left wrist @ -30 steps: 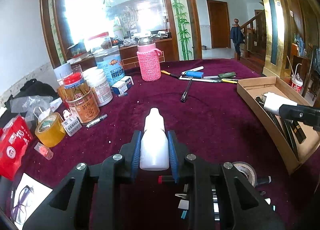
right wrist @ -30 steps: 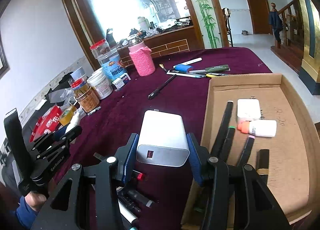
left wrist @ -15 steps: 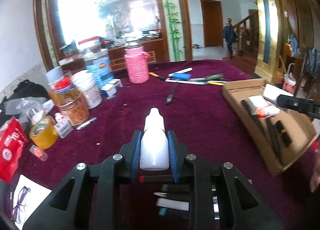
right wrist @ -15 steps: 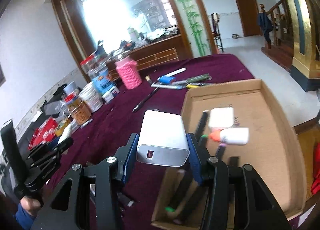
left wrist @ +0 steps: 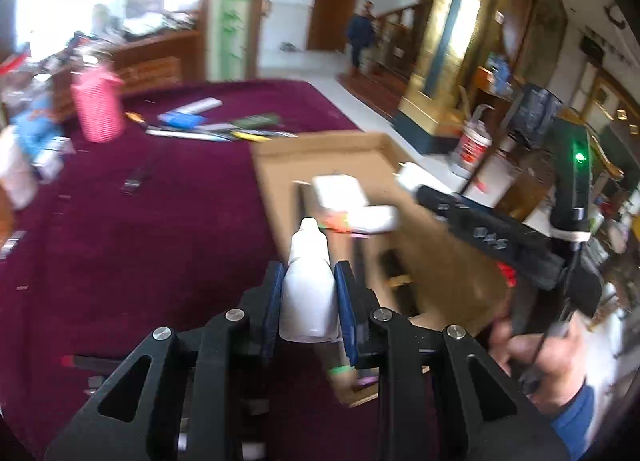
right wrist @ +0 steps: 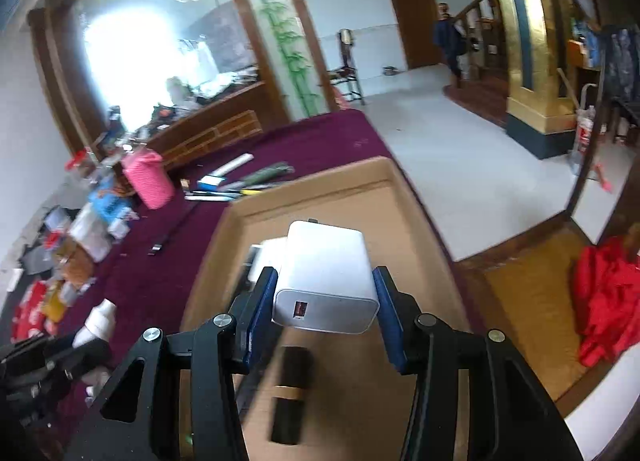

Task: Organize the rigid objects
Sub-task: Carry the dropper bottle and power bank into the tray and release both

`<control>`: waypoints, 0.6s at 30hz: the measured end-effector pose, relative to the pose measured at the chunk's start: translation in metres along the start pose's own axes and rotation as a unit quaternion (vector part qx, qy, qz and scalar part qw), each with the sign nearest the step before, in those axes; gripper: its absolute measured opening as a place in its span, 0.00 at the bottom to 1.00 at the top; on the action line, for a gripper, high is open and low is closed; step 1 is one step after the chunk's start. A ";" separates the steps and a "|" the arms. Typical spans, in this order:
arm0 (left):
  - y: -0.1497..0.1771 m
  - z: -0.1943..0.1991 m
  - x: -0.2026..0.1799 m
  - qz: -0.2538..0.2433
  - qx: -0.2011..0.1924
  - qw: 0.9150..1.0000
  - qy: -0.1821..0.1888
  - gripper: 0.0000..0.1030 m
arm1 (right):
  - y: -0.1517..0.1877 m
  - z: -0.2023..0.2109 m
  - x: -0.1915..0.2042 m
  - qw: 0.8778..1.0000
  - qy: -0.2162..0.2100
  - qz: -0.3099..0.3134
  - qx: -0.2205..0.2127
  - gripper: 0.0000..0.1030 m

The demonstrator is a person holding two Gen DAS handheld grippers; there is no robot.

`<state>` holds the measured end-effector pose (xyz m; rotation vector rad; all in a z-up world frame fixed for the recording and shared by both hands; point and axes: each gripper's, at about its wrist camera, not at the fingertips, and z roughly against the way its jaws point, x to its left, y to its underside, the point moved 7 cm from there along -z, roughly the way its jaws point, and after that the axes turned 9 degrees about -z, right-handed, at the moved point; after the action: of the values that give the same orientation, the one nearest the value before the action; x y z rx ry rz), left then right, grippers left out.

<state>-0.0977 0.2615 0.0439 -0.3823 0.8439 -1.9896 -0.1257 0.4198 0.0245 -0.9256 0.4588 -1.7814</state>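
Tongs both grip: my left gripper [left wrist: 308, 301] clamps a white dropper bottle [left wrist: 307, 293], my right gripper [right wrist: 326, 303] a white charger [right wrist: 326, 277], over the cardboard tray [right wrist: 420, 229].

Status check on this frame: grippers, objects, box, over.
Left gripper shut on white dropper bottle. Right gripper shut on white charger, above cardboard box. Box already holds pens, nothing blocking.
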 end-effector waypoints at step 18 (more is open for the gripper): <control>0.019 -0.065 -0.062 0.002 0.083 0.994 0.068 0.23 | 0.016 -0.017 -0.028 0.997 0.044 -0.005 0.067 0.42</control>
<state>-0.0891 0.3336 -0.0120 -0.1501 0.7540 -2.0824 -0.1242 0.4371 -0.0071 -0.7585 0.3857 -1.8443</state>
